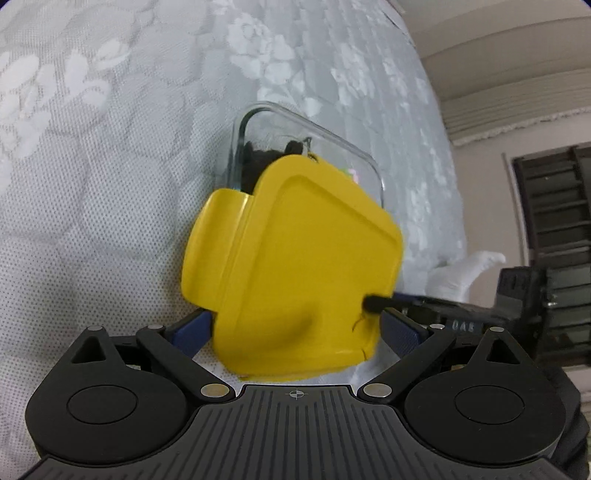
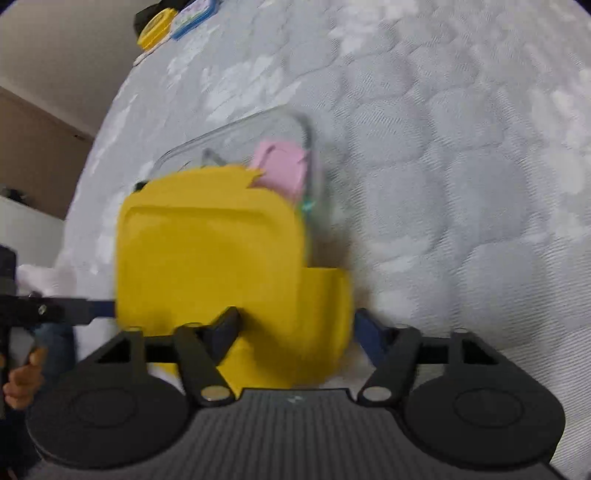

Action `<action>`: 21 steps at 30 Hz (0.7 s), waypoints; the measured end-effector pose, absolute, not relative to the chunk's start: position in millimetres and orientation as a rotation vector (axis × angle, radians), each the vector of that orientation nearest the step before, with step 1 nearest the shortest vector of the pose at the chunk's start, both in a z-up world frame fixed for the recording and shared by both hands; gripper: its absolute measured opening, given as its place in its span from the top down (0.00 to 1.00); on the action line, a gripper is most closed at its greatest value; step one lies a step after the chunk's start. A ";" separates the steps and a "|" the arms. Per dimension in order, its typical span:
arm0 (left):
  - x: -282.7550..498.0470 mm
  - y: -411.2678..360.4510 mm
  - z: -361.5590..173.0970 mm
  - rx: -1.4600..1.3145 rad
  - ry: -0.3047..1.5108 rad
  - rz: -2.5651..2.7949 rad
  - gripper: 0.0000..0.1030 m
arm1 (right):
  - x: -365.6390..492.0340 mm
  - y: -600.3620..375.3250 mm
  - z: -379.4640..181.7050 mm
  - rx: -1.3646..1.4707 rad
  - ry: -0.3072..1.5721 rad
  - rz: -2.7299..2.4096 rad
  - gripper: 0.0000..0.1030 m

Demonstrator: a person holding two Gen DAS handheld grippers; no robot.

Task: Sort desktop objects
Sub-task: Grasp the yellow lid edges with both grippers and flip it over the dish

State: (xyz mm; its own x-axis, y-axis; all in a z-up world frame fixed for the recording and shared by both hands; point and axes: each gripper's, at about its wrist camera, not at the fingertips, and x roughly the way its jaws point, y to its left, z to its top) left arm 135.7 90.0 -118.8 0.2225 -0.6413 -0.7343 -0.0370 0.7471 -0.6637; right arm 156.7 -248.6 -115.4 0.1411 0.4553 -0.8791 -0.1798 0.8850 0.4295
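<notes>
A yellow lid lies partly over a clear container on the white floral tablecloth. A black object shows inside it under the lid. My left gripper closes on the lid's near edge, a blue finger at each side. In the right wrist view the same yellow lid covers the clear container, with a pink object inside. My right gripper grips the lid's near side flap. The right gripper's finger touches the lid in the left view.
A yellow-lidded box and a blue-edged box sit at the table's far corner. A white crumpled cloth lies at the table edge beside a dark shelf. The left gripper's body is at the left.
</notes>
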 end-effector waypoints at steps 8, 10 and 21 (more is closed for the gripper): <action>136.6 92.6 -93.8 -0.630 1.213 -0.482 0.04 | 151.7 -248.2 -86.2 0.217 1.232 0.450 0.36; 136.0 94.8 -85.4 -0.616 1.163 -0.491 0.04 | 154.6 -245.8 -79.0 0.212 1.180 0.437 0.36; 150.2 80.2 -87.9 -0.584 1.171 -0.440 0.04 | 150.0 -196.6 -72.8 -0.100 0.973 0.435 0.46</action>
